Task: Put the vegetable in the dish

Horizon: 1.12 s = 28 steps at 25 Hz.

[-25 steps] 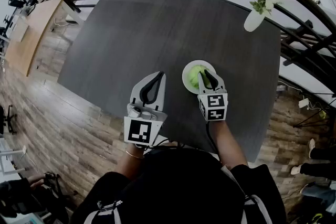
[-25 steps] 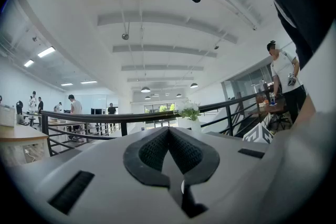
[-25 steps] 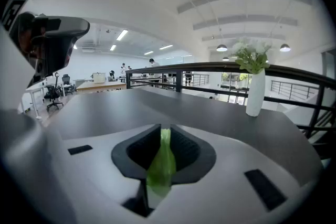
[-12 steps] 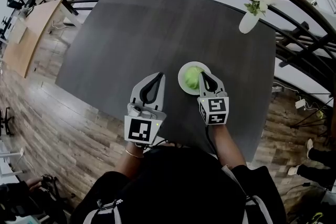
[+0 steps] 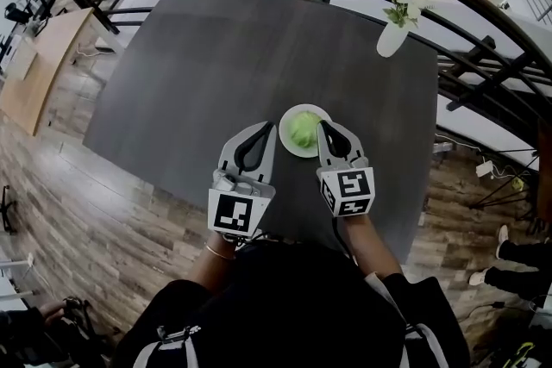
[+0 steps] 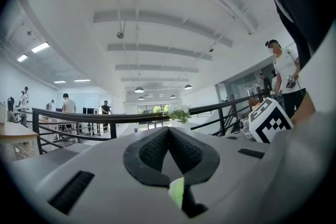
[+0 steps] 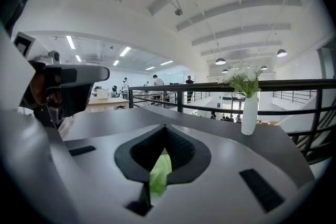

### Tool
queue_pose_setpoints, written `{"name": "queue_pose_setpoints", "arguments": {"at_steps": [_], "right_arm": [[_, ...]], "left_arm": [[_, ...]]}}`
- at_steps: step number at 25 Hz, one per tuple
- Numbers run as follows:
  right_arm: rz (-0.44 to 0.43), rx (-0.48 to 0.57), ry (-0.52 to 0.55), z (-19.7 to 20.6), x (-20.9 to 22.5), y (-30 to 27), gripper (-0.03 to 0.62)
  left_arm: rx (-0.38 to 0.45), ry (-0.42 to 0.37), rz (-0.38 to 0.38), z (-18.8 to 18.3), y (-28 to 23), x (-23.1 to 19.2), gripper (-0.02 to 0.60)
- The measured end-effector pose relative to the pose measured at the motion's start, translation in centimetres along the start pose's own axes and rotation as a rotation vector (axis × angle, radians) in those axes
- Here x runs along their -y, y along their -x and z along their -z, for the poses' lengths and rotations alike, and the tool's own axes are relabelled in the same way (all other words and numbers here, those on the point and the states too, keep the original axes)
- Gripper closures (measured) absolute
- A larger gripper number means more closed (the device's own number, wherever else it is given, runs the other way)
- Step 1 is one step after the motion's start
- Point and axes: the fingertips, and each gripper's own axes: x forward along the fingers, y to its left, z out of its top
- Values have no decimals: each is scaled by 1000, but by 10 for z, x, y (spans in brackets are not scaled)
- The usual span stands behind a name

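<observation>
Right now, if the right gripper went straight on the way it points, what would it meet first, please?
Probably the dish with the vegetable: the shut right gripper is at its right rim. Its height is unclear; if it clears them, only bare table lies before the railing.

Grey left tool (image 5: pixel 265 126), right tool (image 5: pixel 323 125), black top (image 5: pixel 285 297)

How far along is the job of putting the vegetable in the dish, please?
Done: the green vegetable lies in the white dish. In hand: nothing; the right claw is shut and empty beside the dish, and the left claw is shut too. Left: probably only backing away.
</observation>
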Motion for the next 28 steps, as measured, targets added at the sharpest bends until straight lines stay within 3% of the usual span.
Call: {"name": "queue_pose_setpoints", "arguments": {"at_steps": [14,18,28], "right_arm": [[9,114,-6,-50,10,54,586],[21,138,-5,-59,13,70,586],[34,191,10,-78,8,101,586]], "left_arm": [[7,-1,52,-3,-10,34,581],[27,-54,82,-5,-12,45,581],[28,-54,92,-14,-7,64,581]]}}
